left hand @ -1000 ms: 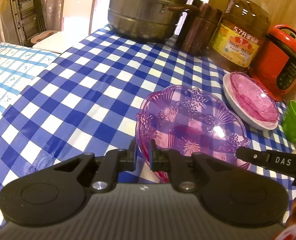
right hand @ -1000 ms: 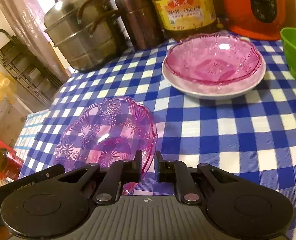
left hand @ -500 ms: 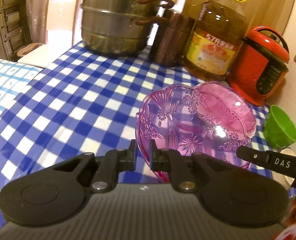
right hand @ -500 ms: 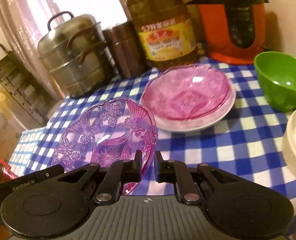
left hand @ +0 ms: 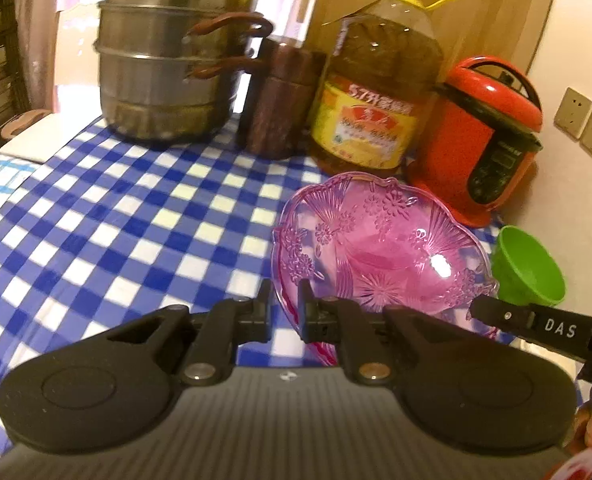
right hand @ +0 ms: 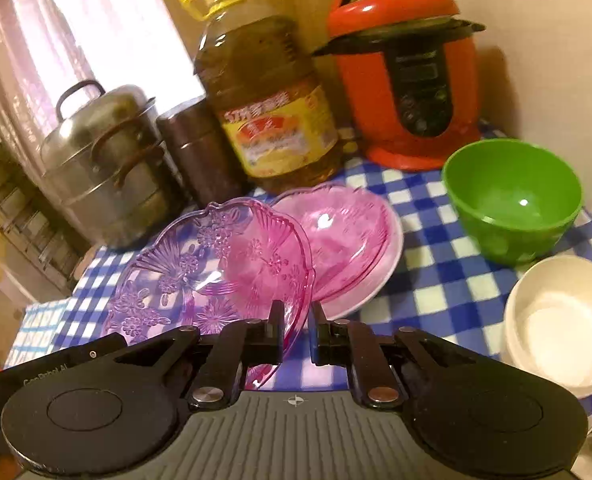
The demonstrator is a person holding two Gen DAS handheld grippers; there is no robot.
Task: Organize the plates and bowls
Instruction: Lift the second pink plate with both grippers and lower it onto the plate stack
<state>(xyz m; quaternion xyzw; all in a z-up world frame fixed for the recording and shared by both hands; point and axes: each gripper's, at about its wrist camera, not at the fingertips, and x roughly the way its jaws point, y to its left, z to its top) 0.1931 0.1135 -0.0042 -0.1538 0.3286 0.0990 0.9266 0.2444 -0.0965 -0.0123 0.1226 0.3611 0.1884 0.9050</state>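
Both grippers hold one clear pink flower-patterned glass dish [left hand: 379, 248] by its rim, off the checked table. My left gripper [left hand: 284, 312] is shut on its left rim. My right gripper [right hand: 296, 332] is shut on its right rim; the dish [right hand: 212, 268] hangs just left of and partly over a second pink glass dish [right hand: 343, 228] that lies in a white plate [right hand: 391, 256]. A green bowl [right hand: 511, 196] and a white bowl [right hand: 559, 320] stand to the right.
At the back stand a steel steamer pot [left hand: 168, 64], a brown canister [left hand: 280, 100], a big oil bottle [left hand: 375, 88] and a red pressure cooker [left hand: 487, 136]. The blue checked cloth [left hand: 116, 232] spreads to the left. Wall sockets [left hand: 587, 128] are at the right.
Both grippers have carried the held dish to the right and toward the back, so it now overlaps the dish in the white plate. The white bowl has come into the right view.
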